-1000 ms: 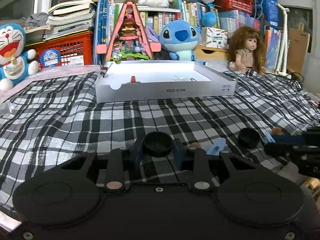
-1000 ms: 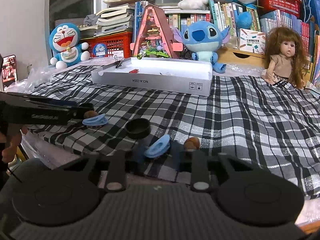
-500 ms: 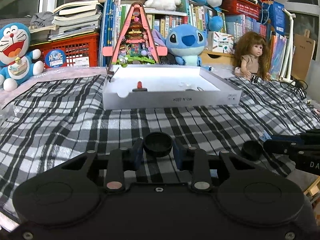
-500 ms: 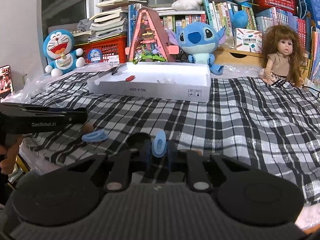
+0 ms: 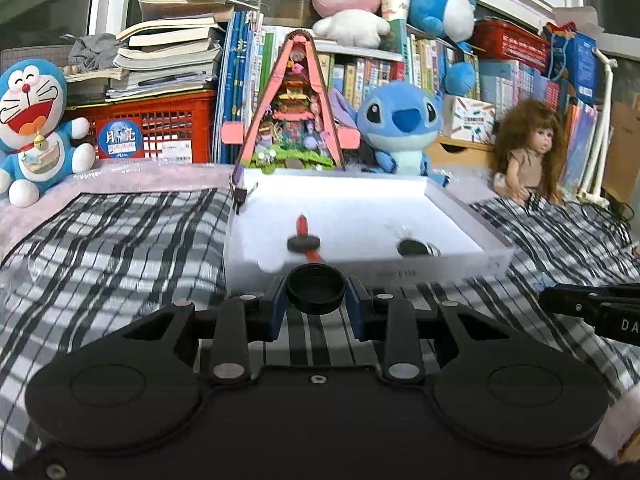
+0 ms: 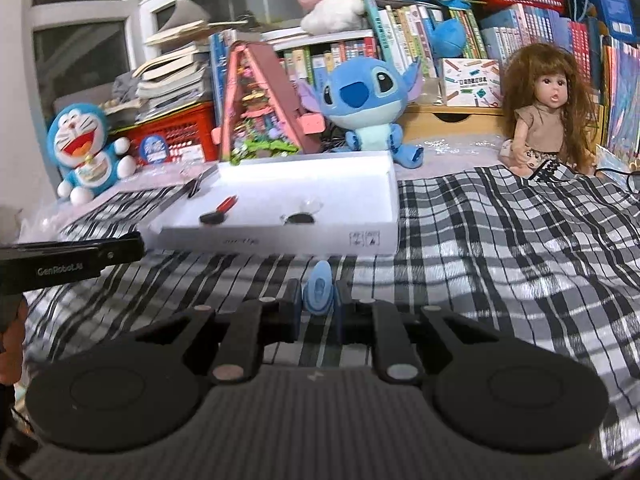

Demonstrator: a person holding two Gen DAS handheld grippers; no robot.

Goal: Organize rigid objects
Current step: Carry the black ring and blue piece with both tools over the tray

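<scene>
My left gripper [image 5: 316,300] is shut on a round black cap [image 5: 315,289], held above the checked cloth just before the white box [image 5: 460,268]. My right gripper [image 6: 316,302] is shut on a small light-blue plastic piece [image 6: 318,288] that stands upright between the pads. The shallow white box [image 6: 360,240] lies ahead of both. Inside it lie a red-handled tool with a black disc [image 5: 303,236] and another black round piece [image 5: 414,247]. The right gripper's black tip [image 5: 592,306] shows at the right edge of the left wrist view, and the left gripper's arm [image 6: 72,258] at the left of the right wrist view.
A black-and-white checked cloth [image 6: 500,248] covers the surface. Behind the box stand a pink triangular toy house [image 5: 296,112], a blue plush [image 5: 396,120], a Doraemon plush [image 5: 32,128], a doll [image 6: 544,112], a red crate [image 5: 160,128] and book stacks.
Both grippers rose off the cloth and moved toward the white box, each carrying its piece. The right gripper closed on the light-blue piece, which lay on the cloth a second ago.
</scene>
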